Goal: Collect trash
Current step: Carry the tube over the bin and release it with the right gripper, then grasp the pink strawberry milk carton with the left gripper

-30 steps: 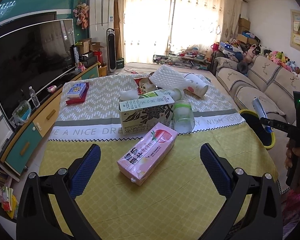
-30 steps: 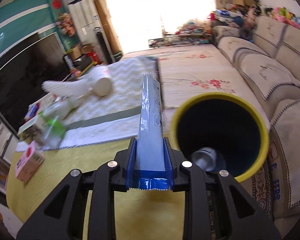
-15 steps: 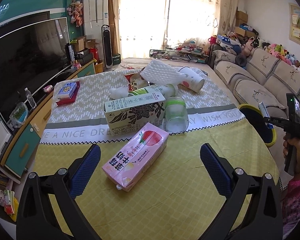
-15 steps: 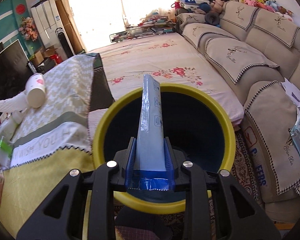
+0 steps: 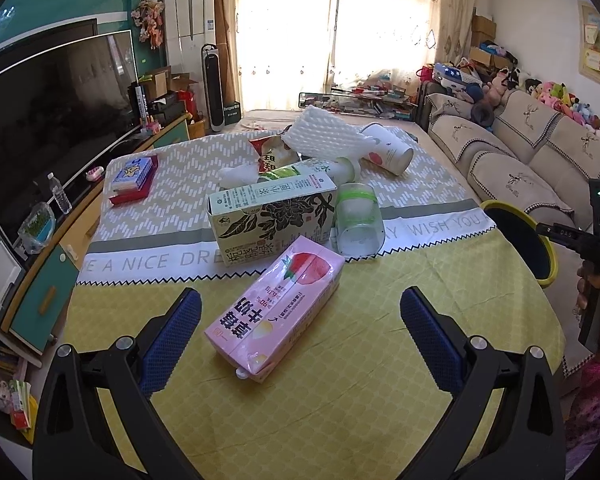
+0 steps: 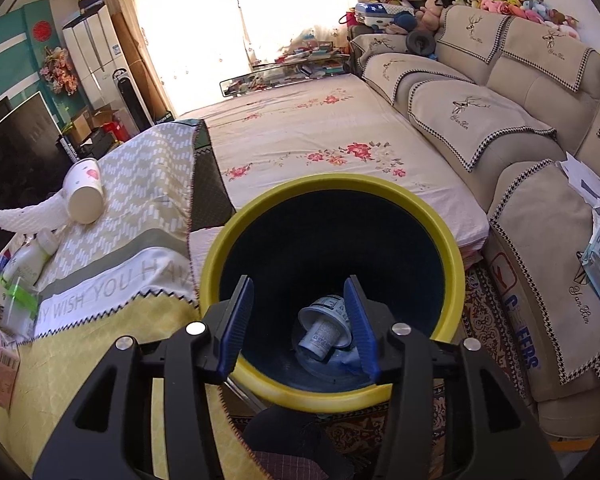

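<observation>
My right gripper [image 6: 298, 322] hangs over the mouth of the yellow-rimmed bin [image 6: 332, 188]; its jaws are opening and nothing is between them. At the bin's bottom lies a pale blue cup and wrapper [image 6: 326, 330]. My left gripper [image 5: 300, 334] stands open above the table, with a pink strawberry milk carton [image 5: 276, 308] lying flat between and beyond its fingers, untouched. Behind it are a green-and-white tea carton [image 5: 272, 218], a clear cup with a green band [image 5: 358, 220], a white paper cup [image 5: 388, 152], a foam net sleeve [image 5: 324, 138] and a snack bag [image 5: 272, 154].
The table carries a yellow cloth [image 5: 340, 380] with a zigzag runner. A stack of small books [image 5: 134, 174] lies at its far left. The bin [image 5: 520, 240] stands off the table's right edge, beside a sofa [image 6: 520, 140]. A TV [image 5: 52, 120] and low cabinet run along the left.
The right gripper carried the long silver-blue wrapper over the bin, then opened; the wrapper is gone from its jaws. The left gripper edged closer to the pink carton.
</observation>
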A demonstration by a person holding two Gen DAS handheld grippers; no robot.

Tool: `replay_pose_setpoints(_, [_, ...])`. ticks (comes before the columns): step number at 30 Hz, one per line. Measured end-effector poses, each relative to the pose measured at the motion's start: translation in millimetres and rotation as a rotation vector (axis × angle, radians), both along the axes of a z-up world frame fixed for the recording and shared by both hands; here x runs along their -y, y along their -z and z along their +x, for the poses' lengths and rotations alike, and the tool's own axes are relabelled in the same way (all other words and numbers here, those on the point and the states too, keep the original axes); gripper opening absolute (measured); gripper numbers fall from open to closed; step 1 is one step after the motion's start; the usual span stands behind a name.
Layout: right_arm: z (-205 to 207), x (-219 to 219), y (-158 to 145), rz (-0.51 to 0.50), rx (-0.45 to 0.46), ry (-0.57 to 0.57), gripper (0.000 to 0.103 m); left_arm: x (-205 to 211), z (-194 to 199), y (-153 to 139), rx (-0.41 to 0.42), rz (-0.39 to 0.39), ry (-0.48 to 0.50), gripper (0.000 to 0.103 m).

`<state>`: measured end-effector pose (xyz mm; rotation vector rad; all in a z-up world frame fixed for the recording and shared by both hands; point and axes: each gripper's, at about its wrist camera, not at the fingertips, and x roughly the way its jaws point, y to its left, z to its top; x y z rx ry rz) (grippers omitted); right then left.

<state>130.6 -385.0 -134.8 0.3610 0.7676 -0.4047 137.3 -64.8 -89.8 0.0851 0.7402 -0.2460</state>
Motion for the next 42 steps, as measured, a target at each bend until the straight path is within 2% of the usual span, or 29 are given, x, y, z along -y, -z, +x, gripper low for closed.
replay_pose_setpoints(8, [1, -26, 0, 0.011, 0.002, -0.059, 0.048, -12, 20, 12, -0.027, 0.015, 0.036, 0.098])
replay_pose_setpoints(21, [11, -47, 4, 0.02, -0.015, -0.109, 0.048, -10, 63, 53, -0.15, 0.051, 0.223, 0.097])
replay_pose_setpoints(29, [15, -50, 6, 0.028, -0.018, -0.121, 0.048, -3, 64, 66, -0.201, 0.066, 0.263, 0.087])
replay_pose_setpoints(34, [15, -51, 8, 0.035, -0.017, -0.127, 0.048, 4, 60, 66, -0.219, 0.041, 0.271, 0.074])
replay_pose_setpoints(39, [13, -49, 8, 0.041, -0.014, -0.129, 0.048, 13, 66, 75, -0.23, 0.064, 0.247, 0.073])
replay_pose_setpoints(42, [11, -47, 8, 0.043, -0.013, -0.126, 0.048, 16, 67, 75, -0.219, 0.076, 0.239, 0.064])
